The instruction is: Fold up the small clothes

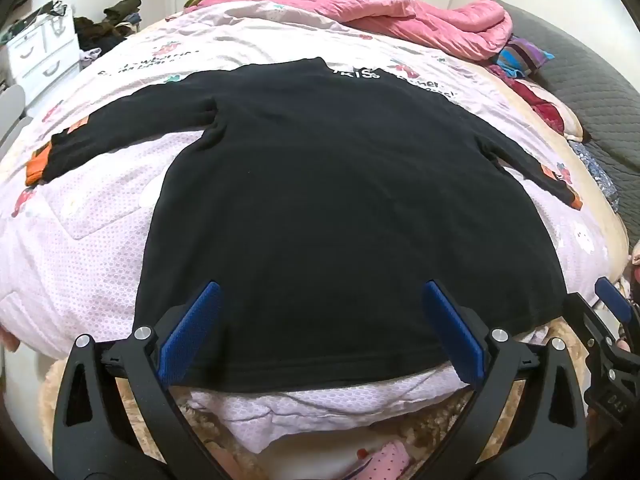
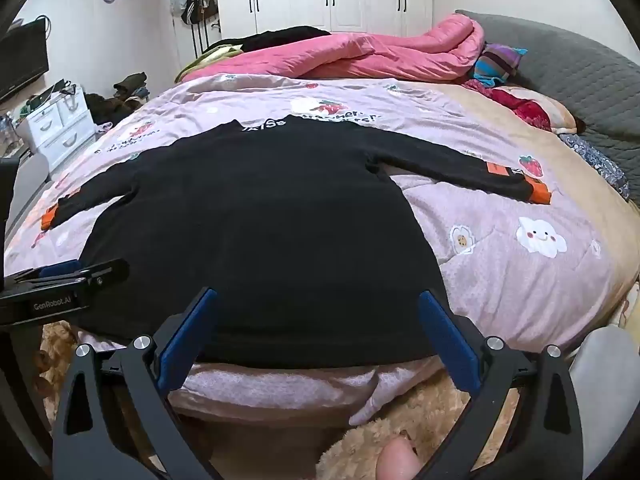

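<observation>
The black top point(image 1: 320, 200) lies flat past both grippers, left point(image 1: 320, 332) and right point(image 2: 318, 332), fingers spread wide, holding nothing.

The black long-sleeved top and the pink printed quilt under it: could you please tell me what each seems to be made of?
The black long-sleeved top looks like soft matte knit, perhaps fleece: it shows no sheen and lies limp and flat. The pink printed quilt seems a padded cotton-like fabric: stitched seams puff it slightly, and its surface is dull.
</observation>
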{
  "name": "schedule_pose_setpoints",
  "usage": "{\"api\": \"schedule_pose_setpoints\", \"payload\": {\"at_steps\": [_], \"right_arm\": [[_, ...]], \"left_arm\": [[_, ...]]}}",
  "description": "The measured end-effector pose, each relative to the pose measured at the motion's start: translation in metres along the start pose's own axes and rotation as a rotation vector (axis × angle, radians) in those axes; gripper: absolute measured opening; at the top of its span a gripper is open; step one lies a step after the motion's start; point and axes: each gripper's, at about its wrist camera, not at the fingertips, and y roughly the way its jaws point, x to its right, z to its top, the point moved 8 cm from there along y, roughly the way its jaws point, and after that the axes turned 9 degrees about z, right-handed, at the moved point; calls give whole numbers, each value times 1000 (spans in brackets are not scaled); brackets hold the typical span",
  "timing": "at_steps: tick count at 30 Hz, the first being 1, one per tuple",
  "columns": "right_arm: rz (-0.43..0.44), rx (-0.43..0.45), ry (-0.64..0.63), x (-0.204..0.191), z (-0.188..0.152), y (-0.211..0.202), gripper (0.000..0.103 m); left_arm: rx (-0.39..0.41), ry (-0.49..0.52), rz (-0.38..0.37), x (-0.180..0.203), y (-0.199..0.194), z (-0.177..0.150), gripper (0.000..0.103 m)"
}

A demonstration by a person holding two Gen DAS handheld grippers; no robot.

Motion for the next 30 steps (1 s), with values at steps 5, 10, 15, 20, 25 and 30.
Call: {"api": "schedule_pose_setpoints", "payload": {"at_steps": [5,10,15,20,25,30], "right_arm": [[0,-7,-7,-4,1,0,99],[-5,-7,-15,-5,5,-2,99],[-2,-4,-17,-8,0,0,99],[-1,-5,-17,-6,0,1,99],[3,-5,-18,-6,-1,1,99],[0,-3,-18,-6,-2,0,99]], "left_arm": [[-2,1,3,4,-3,4,95],[2,6,5,4,-5,4,95],[-1,10,0,3,-6,3,95],[0,10,0,3,-6,3,95],[-1,10,-2,2,-5,3,95],[0,9,-2,3,-5,2,95]]}}
